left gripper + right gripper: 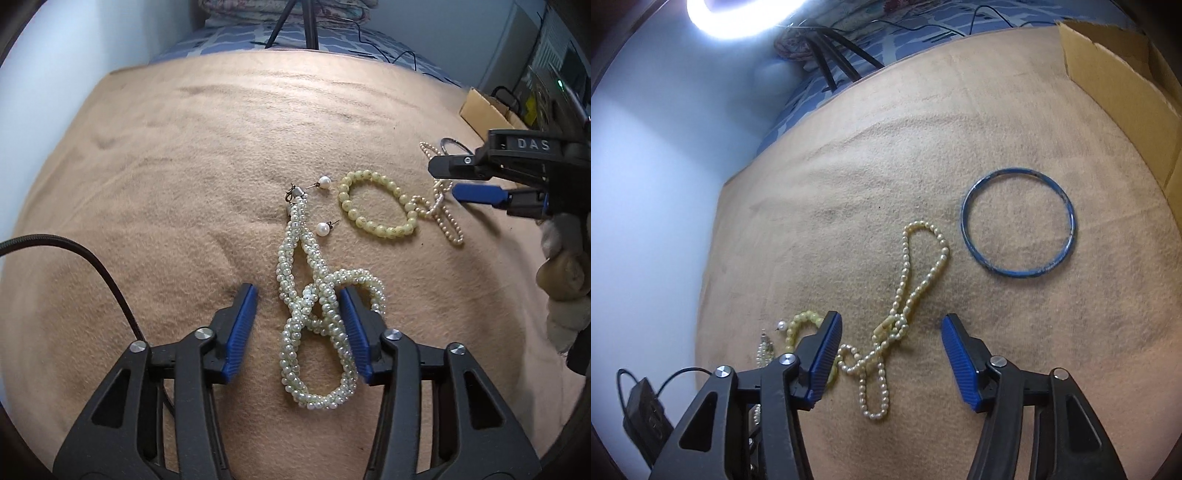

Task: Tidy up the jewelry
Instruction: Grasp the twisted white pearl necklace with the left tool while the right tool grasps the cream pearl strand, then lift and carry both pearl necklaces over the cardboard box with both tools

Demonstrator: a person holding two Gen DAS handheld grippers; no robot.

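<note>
A thick twisted pearl necklace point(314, 314) lies looped on the tan blanket point(166, 166), between the fingers of my open left gripper point(299, 299). Two pearl stud earrings point(324, 182) lie beside its clasp. A yellow-green bead bracelet point(376, 206) lies right of them, partly visible in the right wrist view point(798, 325). A thin pearl strand point(905, 295) lies tangled between the fingers of my open right gripper point(892, 328), which also shows in the left wrist view point(448, 177). A blue bangle point(1019, 221) lies beyond it.
A cardboard box point(1126, 85) stands at the blanket's right edge. A tripod point(299, 22) and cables stand on the patterned bedding behind. A ring light point(738, 14) glows at the top left. A black cable point(92, 266) trails at the left.
</note>
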